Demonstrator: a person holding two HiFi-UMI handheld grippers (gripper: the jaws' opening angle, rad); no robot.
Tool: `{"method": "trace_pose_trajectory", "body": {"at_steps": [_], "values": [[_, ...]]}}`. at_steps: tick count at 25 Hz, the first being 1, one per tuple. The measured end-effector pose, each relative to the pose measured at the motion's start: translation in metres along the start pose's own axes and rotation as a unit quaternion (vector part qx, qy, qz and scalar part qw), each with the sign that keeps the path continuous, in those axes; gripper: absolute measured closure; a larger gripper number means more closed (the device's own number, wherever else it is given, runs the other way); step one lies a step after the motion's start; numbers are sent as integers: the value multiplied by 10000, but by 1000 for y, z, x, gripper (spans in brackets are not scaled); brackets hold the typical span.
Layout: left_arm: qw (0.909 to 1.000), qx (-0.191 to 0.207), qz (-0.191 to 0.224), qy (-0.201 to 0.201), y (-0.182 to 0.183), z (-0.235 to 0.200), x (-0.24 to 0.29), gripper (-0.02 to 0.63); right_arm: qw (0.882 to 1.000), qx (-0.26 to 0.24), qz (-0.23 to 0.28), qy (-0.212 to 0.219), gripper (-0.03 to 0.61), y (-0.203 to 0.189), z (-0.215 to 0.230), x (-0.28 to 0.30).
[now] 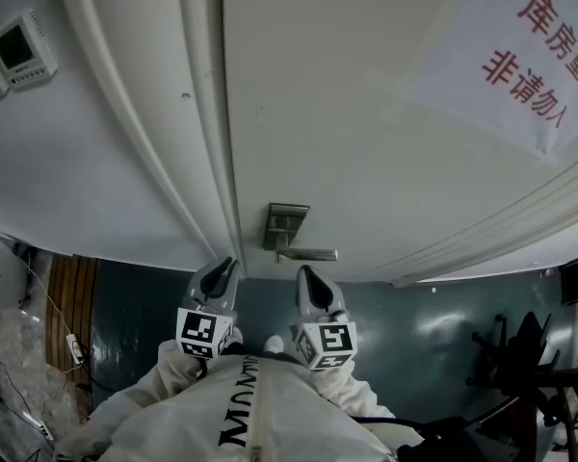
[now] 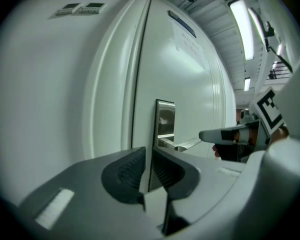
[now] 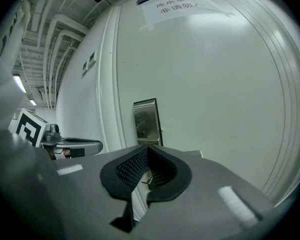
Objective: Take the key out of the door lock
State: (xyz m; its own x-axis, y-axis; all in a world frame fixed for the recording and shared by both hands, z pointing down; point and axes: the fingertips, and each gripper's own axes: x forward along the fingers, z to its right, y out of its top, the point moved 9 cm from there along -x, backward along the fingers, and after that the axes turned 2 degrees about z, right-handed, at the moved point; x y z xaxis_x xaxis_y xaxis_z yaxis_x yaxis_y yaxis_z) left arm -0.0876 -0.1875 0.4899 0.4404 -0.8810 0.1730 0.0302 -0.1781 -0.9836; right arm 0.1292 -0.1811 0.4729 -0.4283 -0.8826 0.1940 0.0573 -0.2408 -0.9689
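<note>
The white door (image 1: 366, 133) carries a steel lock plate (image 1: 287, 221) with a lever handle (image 1: 308, 254); no key shows in the head view. My left gripper (image 1: 226, 263) and right gripper (image 1: 306, 272) are level and side by side, short of the plate. In the left gripper view the left gripper (image 2: 149, 151) stands barely open, with the plate (image 2: 165, 116) visible through the slit and nothing in it. In the right gripper view the right gripper (image 3: 147, 146) is shut at the tips. A small toothed metal bit (image 3: 147, 178) shows below them; whether it is gripped is unclear.
A paper sign with red characters (image 1: 530, 56) is taped high on the door. Wall control panels (image 1: 14, 51) sit left of the door frame (image 1: 164, 142). A dark chair (image 1: 520, 354) stands at the right, cables and clutter (image 1: 19, 354) at the left.
</note>
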Motion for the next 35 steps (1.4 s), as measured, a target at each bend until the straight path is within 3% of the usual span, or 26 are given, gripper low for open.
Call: {"method": "trace_pose_trajectory", "body": {"at_steps": [1,5,8,12,16,20,25,28,33,35], "values": [[10000,-47,-37,-32,-1,2,1,560,10000,-5,-3,21,578,0,1,0],[9989,-430,-151,-142,-7,7,5,548,10000,-16,9,66,578,1,5,-1],[9913,-1249,-254,-315,-15,8,10,498,10000,-26,-11,87,578,1,7,-3],[9720,-2234,-401,-608,-28,10,19,446,10000,-55,-40,50,578,0,9,-9],[9413,-3210,-438,-949,-41,13,30,395,9999,-83,-61,-52,578,1,14,-16],[9134,-3869,-440,-1190,-51,15,42,370,9998,-129,-62,-149,578,3,18,-22],[8605,-4888,-450,-1362,-70,14,55,370,9994,-221,-76,-262,578,7,21,-30],[8399,-5213,-461,-1437,-80,16,65,370,9990,-261,-86,-347,578,9,24,-33],[7940,-5832,-430,-1661,-93,21,84,370,9984,-315,-115,-447,578,11,26,-38],[7700,-6123,-451,-1739,-98,24,89,370,9983,-326,-133,-472,578,11,26,-38]]}}
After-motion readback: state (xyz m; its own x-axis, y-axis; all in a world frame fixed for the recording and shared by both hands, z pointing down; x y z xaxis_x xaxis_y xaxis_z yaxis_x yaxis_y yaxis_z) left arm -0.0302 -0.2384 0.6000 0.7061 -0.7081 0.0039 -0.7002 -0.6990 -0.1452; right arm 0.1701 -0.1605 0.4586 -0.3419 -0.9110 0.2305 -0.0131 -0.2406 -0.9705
